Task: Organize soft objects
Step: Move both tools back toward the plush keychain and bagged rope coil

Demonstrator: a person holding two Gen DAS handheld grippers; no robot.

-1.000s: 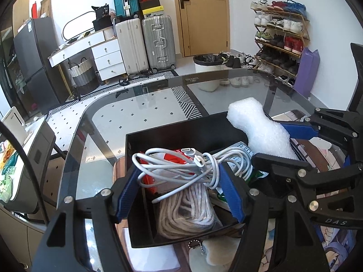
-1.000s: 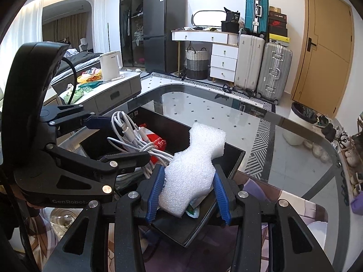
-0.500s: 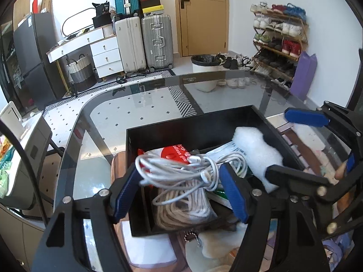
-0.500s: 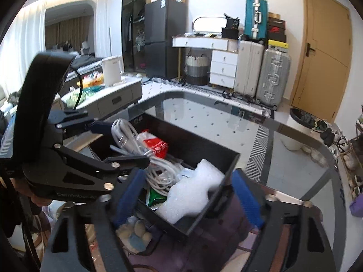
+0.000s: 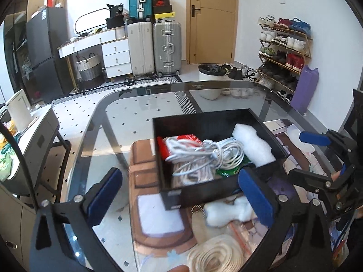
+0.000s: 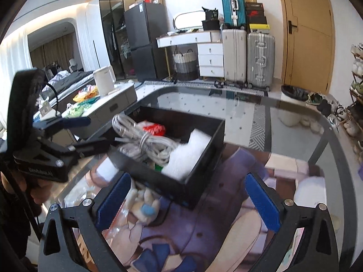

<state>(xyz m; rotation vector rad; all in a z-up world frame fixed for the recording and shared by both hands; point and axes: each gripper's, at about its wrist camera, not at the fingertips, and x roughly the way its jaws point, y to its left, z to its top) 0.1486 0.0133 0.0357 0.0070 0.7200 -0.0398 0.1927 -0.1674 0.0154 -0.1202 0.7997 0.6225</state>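
Observation:
A black open box (image 5: pixel 258 116) (image 6: pixel 204 154) stands on the glass table. In it lie a white cable bundle (image 5: pixel 211 154) (image 6: pixel 145 140), a coil of rope (image 5: pixel 195 174), a white foam piece (image 5: pixel 251 145) (image 6: pixel 188 156) and a red packet (image 5: pixel 190 137) (image 6: pixel 154 128). My left gripper (image 5: pixel 181 195) is open and empty, just in front of the box. My right gripper (image 6: pixel 186 199) is open and empty, also pulled back from the box. A small plush toy (image 5: pixel 226 210) (image 6: pixel 143 204) and a second rope coil (image 5: pixel 215 258) lie on the table before the box.
A printed mat (image 6: pixel 204 233) covers the near part of the glass table (image 5: pixel 145 113). A side cabinet with a kettle (image 6: pixel 104 82) stands to the left. Suitcases (image 5: pixel 154 45), a bin (image 5: pixel 211 79) and a shoe rack (image 5: pixel 283 54) stand beyond the table.
My right gripper let go of the foam piece into the box and opened. My left gripper released the cable bundle into the box and opened. Both drew back.

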